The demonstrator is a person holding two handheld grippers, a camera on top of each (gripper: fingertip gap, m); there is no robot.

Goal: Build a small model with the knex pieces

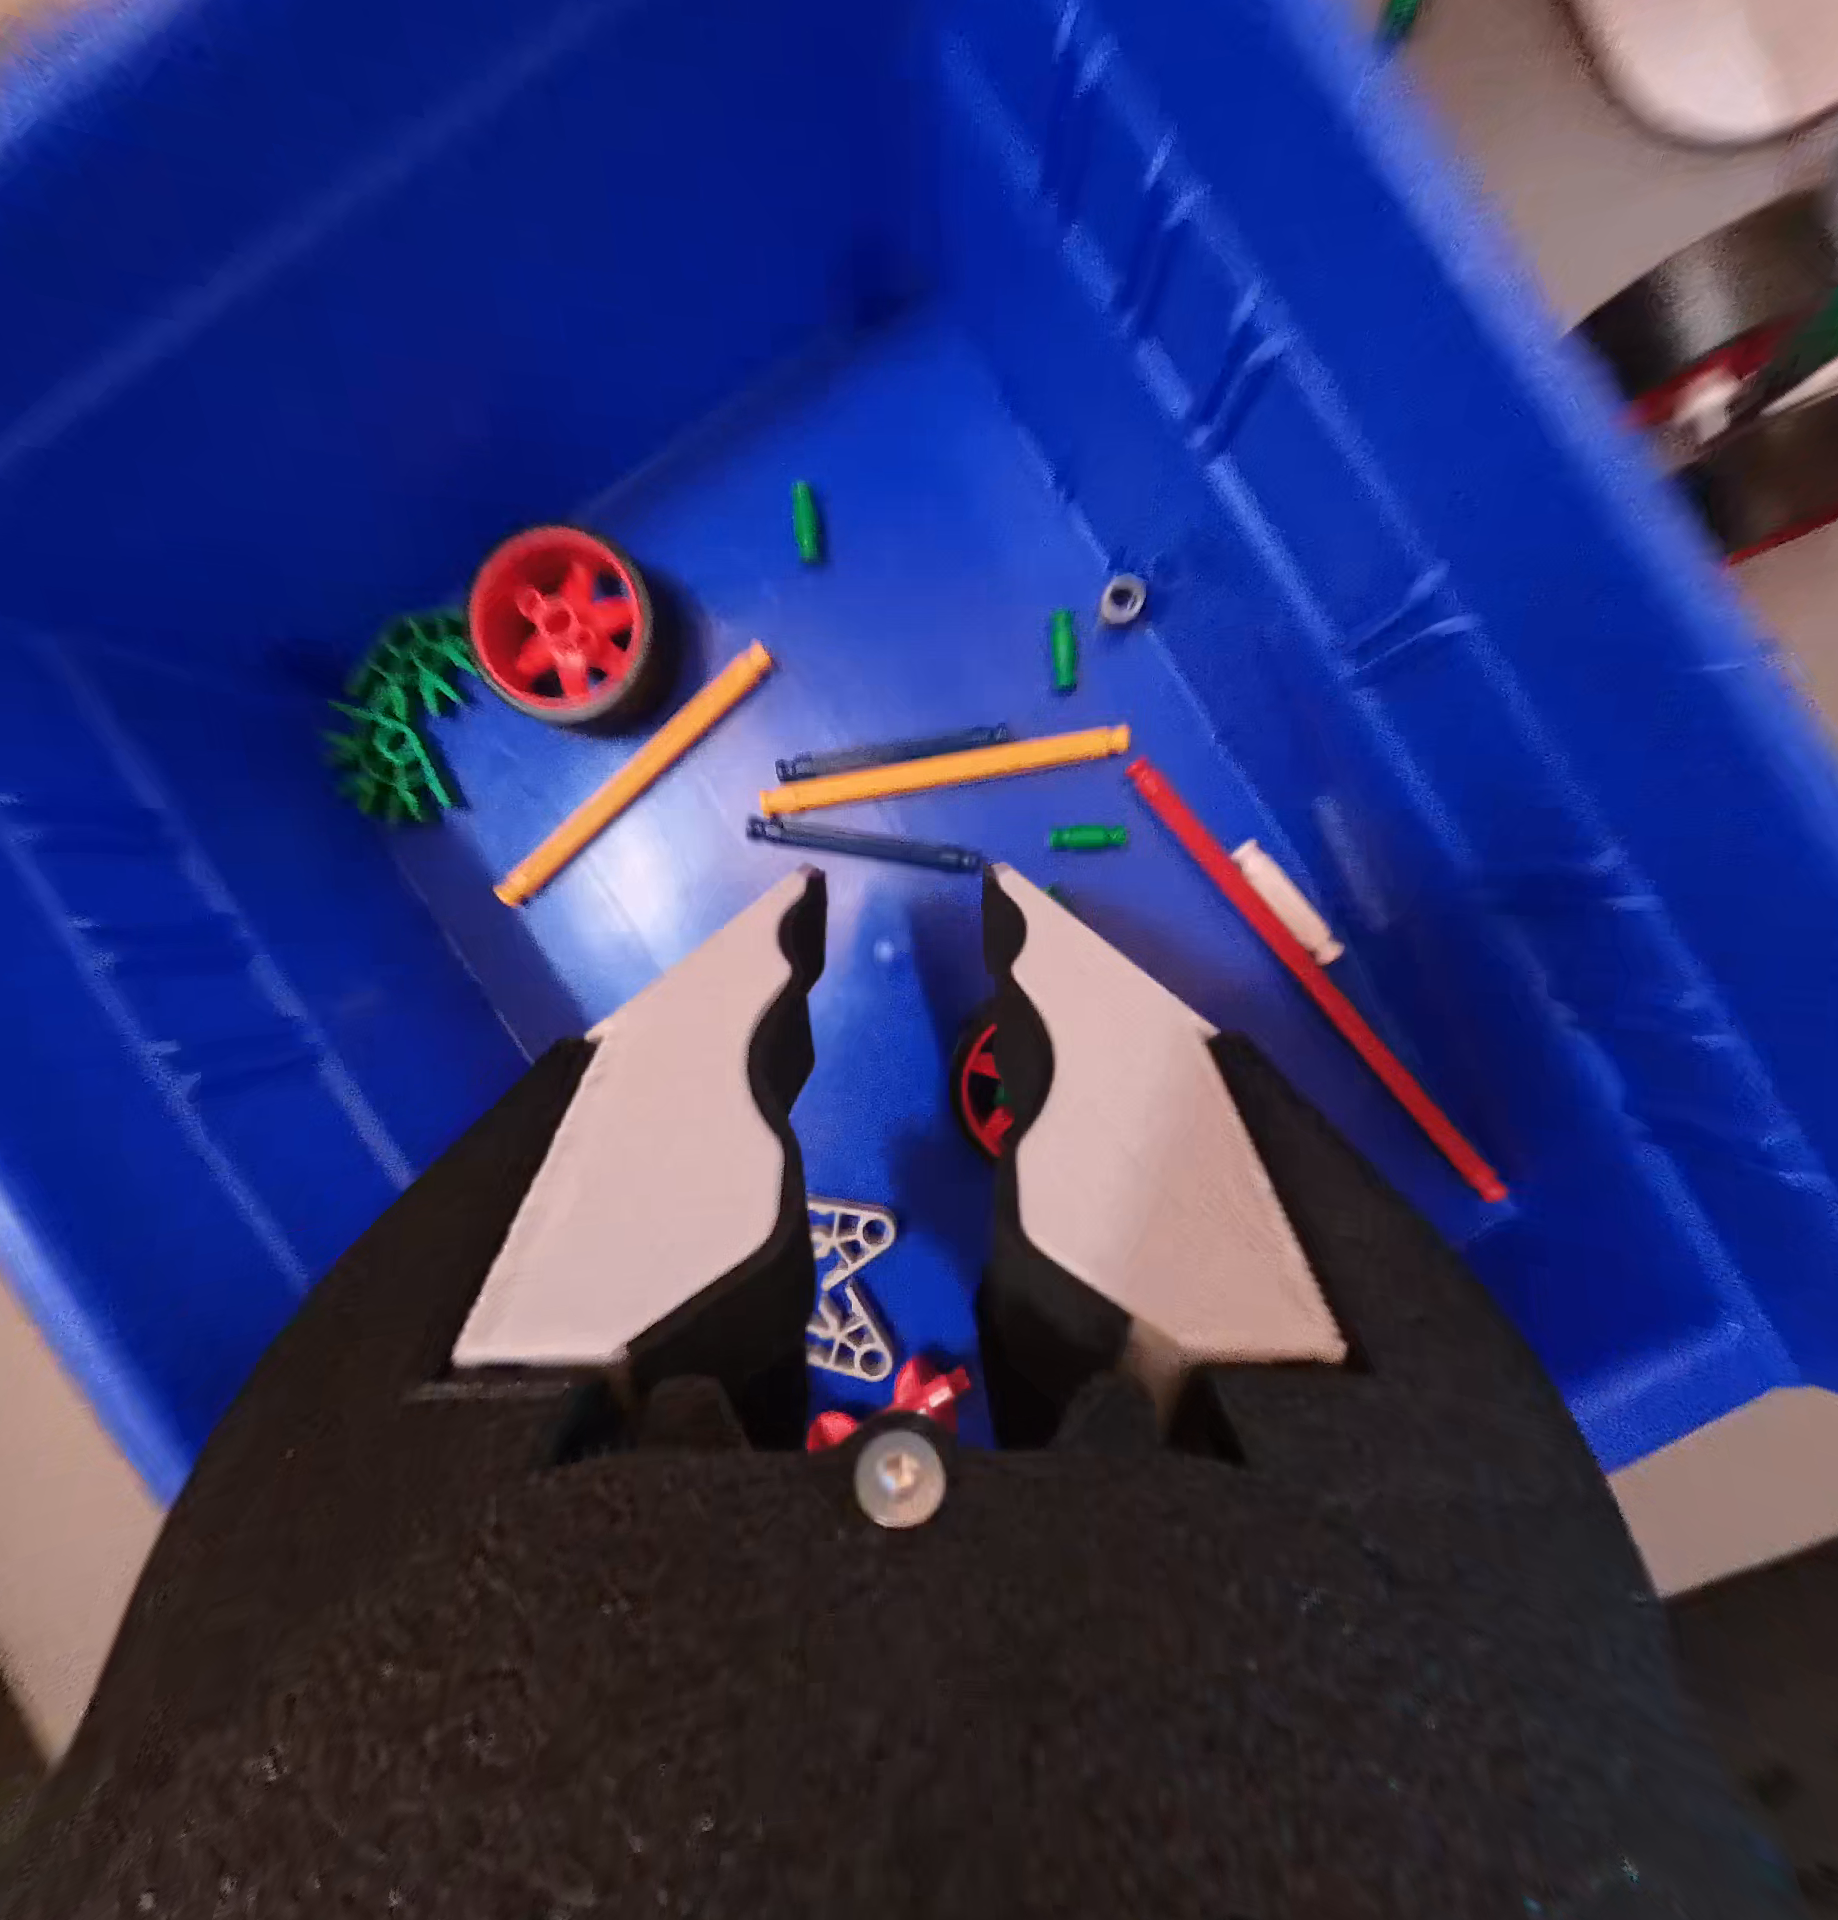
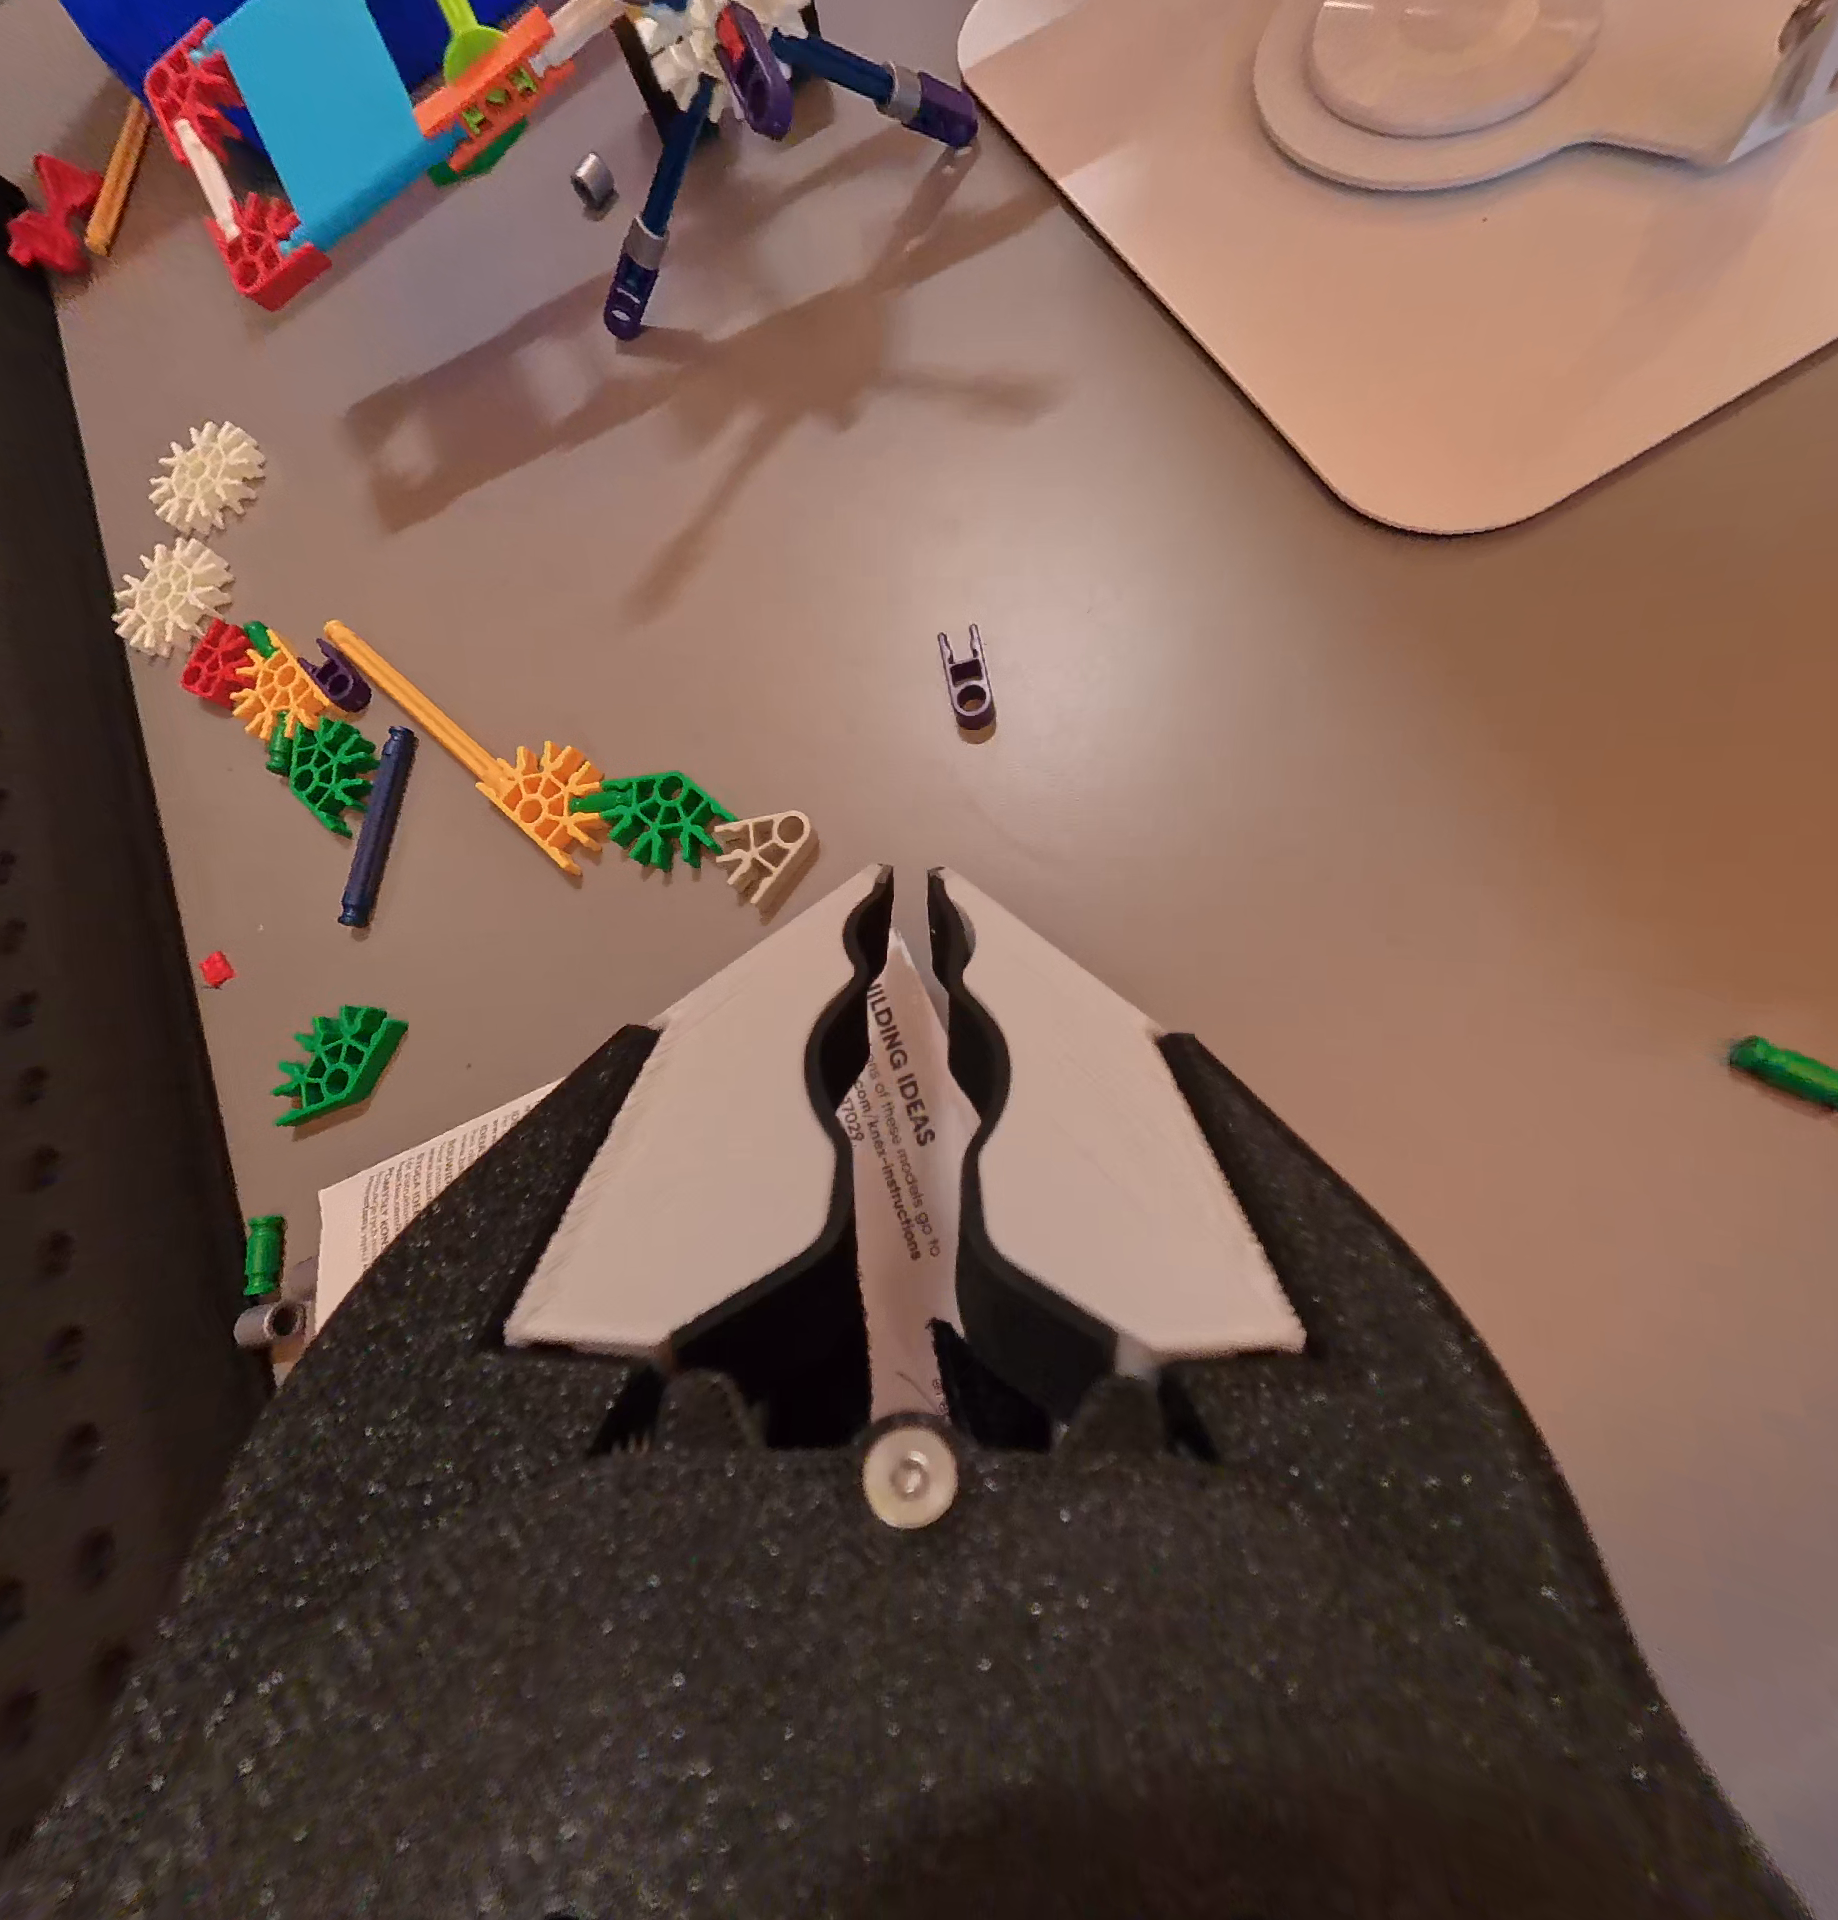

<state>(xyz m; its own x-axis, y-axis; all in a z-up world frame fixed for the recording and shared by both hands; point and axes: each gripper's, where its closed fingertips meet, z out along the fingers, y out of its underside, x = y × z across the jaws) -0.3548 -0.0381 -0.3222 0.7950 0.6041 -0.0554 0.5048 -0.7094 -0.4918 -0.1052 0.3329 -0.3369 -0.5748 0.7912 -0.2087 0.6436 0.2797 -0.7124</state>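
My left gripper is open and empty, hanging inside a blue plastic bin. On the bin floor just beyond its tips lie dark blue rods and a yellow rod. A red wheel and a green connector lie far left, a long red rod to the right. A second red wheel is half hidden behind one finger. My right gripper is shut to a narrow slit, low over a printed leaflet on the table. A tan connector lies just left of its tips.
Grey connectors lie in the bin under the left gripper. On the table are a purple clip, a green short rod, a row of coloured connectors, white snowflake pieces, a built model and a pale board at the far right. There is about 45 cm between the tips of the two grippers. The tan connector is about 4 cm from my right fingertips and 40 cm from my left. Measured from the fingertips, the red wheel is 9 cm or so from the left gripper and 50 cm from the right.
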